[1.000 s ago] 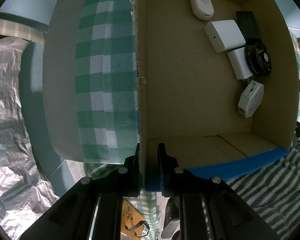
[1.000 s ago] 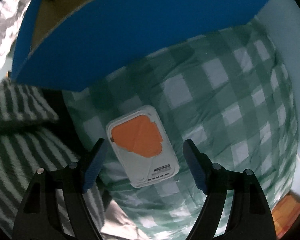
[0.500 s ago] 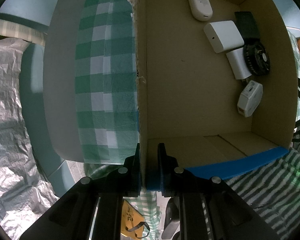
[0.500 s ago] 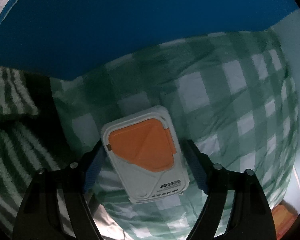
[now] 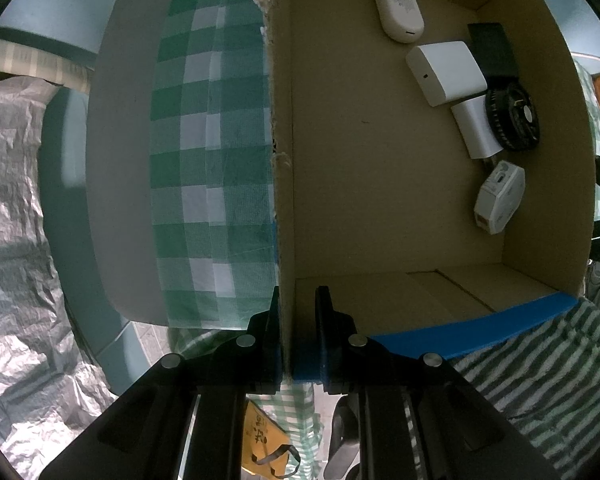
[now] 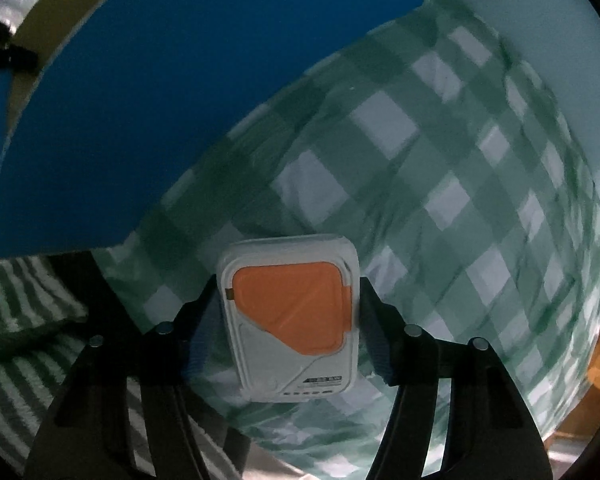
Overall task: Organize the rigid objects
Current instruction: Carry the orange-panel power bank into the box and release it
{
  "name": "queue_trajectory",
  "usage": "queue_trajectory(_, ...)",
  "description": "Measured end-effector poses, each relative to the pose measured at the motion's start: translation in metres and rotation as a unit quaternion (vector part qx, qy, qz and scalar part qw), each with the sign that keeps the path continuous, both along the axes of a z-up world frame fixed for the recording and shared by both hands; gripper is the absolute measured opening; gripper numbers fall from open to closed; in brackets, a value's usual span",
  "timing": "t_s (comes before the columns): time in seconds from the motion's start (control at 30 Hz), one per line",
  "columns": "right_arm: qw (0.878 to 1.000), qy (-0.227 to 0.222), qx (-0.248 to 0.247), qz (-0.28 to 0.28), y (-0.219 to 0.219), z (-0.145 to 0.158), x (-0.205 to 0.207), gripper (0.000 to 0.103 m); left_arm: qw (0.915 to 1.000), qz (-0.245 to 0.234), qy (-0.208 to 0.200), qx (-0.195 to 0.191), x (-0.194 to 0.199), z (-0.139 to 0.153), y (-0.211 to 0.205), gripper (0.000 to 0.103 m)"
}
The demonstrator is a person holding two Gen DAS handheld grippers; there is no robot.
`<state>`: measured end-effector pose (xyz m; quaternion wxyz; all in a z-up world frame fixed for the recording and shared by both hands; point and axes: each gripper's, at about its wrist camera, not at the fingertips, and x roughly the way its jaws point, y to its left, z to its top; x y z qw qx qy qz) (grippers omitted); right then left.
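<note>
My right gripper (image 6: pixel 288 320) has just been closing its jaws, and they now press both sides of the white rectangular device with an orange panel (image 6: pixel 290 316) on the green checked cloth (image 6: pixel 440 200). My left gripper (image 5: pixel 297 336) is clamped on the brown cardboard box's near wall (image 5: pixel 286 200).

Hand-held gripper (image 5: pixel 297 336) on box wall (image 5: pixel 283 200)
</note>
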<state>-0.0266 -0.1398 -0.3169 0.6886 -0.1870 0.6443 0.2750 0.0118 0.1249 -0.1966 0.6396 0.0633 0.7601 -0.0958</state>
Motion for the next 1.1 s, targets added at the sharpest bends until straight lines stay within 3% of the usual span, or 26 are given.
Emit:
queue_trajectory(0.73,0.997,-0.026,0.052,-0.04,-0.032,0.085,0.02,0.063,1.0,-0.003,-0.002,-0.001,0.002,0.002,0.001,0.013)
queue_trajectory(0.8,0.997,-0.031,0.057,-0.036,-0.031,0.104,0.049,0.063,1.0,-0.003,-0.002,-0.001,0.002,0.002,0.001,0.013)
queue_trajectory(1.1,0.995,-0.055,0.08,-0.008,0.013,0.153,0.067,0.063,1.0,-0.001,-0.002,-0.004,0.002,0.002,0.002,0.013)
